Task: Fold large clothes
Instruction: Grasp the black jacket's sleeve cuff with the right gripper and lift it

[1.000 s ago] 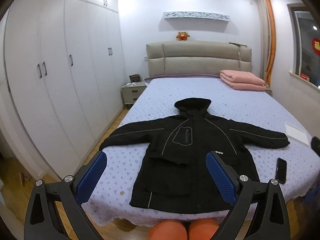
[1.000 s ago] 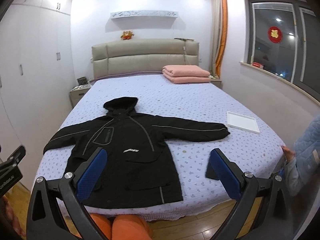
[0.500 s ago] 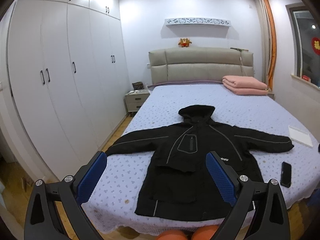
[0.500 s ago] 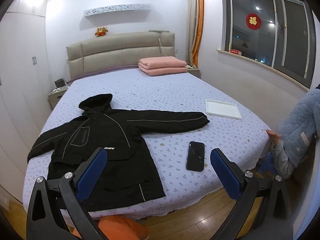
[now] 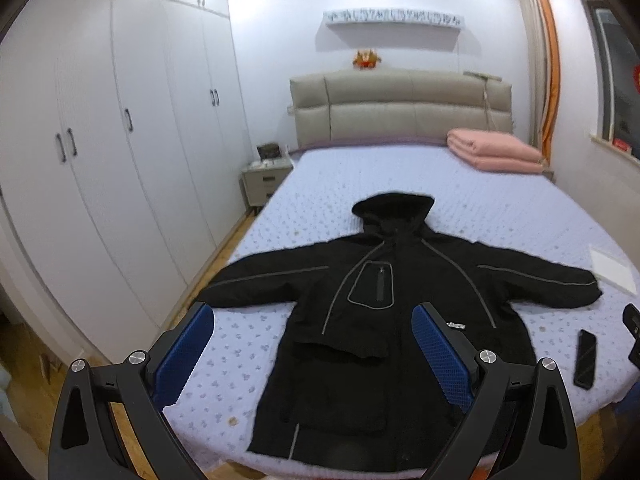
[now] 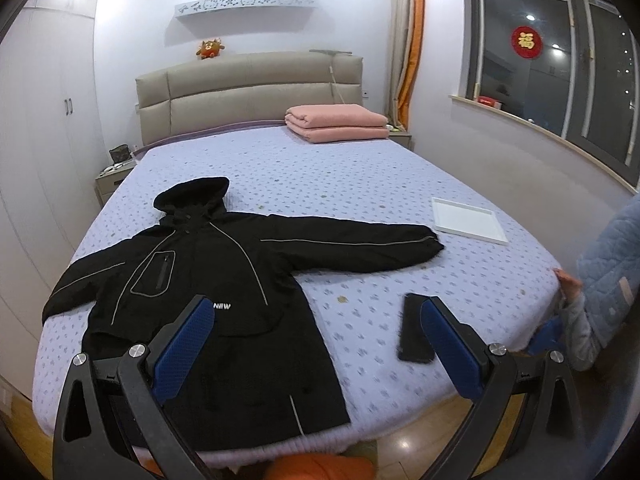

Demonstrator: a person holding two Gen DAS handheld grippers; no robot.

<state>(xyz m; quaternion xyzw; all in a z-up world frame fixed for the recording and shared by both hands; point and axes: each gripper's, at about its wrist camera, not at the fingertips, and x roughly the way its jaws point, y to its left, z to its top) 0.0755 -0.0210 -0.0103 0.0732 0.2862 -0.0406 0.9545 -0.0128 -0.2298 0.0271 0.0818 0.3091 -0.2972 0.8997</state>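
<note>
A black hooded jacket [image 5: 384, 320] lies flat, front up, on the lilac bed [image 5: 480, 208], sleeves spread to both sides, hood toward the headboard. It also shows in the right wrist view [image 6: 208, 280]. My left gripper [image 5: 312, 336] is open and empty, above the foot of the bed, over the jacket's lower left part. My right gripper [image 6: 316, 328] is open and empty, above the jacket's hem and the bedspread to its right. Neither gripper touches the jacket.
A black phone [image 6: 414, 330] lies on the bed right of the jacket, also in the left wrist view [image 5: 585, 358]. A white tray [image 6: 466, 220] lies past the right sleeve. Folded pink blanket [image 6: 336, 122] by the headboard. A person in blue [image 6: 608, 272] at the bed's right edge. Wardrobe [image 5: 100, 160] left.
Both grippers have moved closer to the bed, so the jacket looks larger. The right view swung right, then back toward the jacket. The jacket has not moved.
</note>
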